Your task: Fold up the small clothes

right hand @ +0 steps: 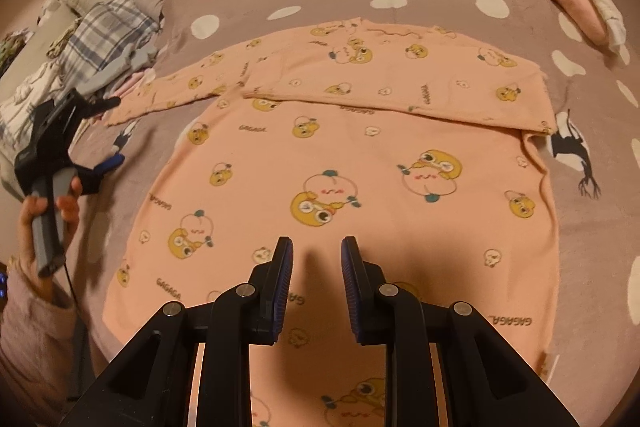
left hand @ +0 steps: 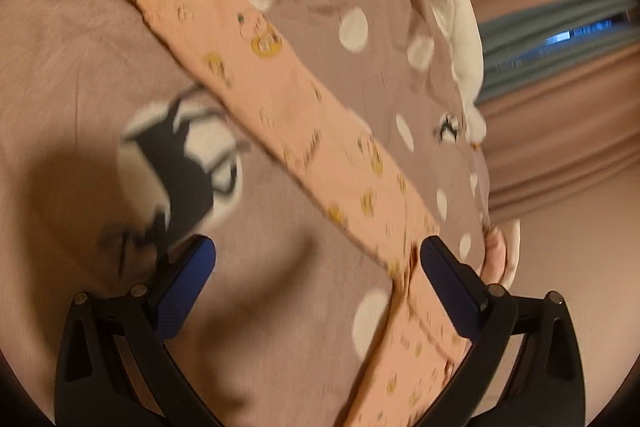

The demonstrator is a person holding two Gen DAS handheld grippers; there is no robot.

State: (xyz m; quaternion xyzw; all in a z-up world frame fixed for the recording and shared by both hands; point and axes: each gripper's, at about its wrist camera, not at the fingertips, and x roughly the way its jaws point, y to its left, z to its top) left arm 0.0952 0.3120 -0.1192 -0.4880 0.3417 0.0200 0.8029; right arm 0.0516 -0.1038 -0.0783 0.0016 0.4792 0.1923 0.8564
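Left wrist view: left gripper jaws spread wide, holding nothing, over the peach sleeve on the bedspread.

Right wrist view: right gripper jaws slightly parted, empty, above the peach shirt; 1 sleeve folded across it.

The left gripper points downward with its jaws spread wide, nothing between the pads. A hand in a fuzzy pink sleeve grips its handle. The right gripper tilts steeply down, jaws narrowly parted, empty.
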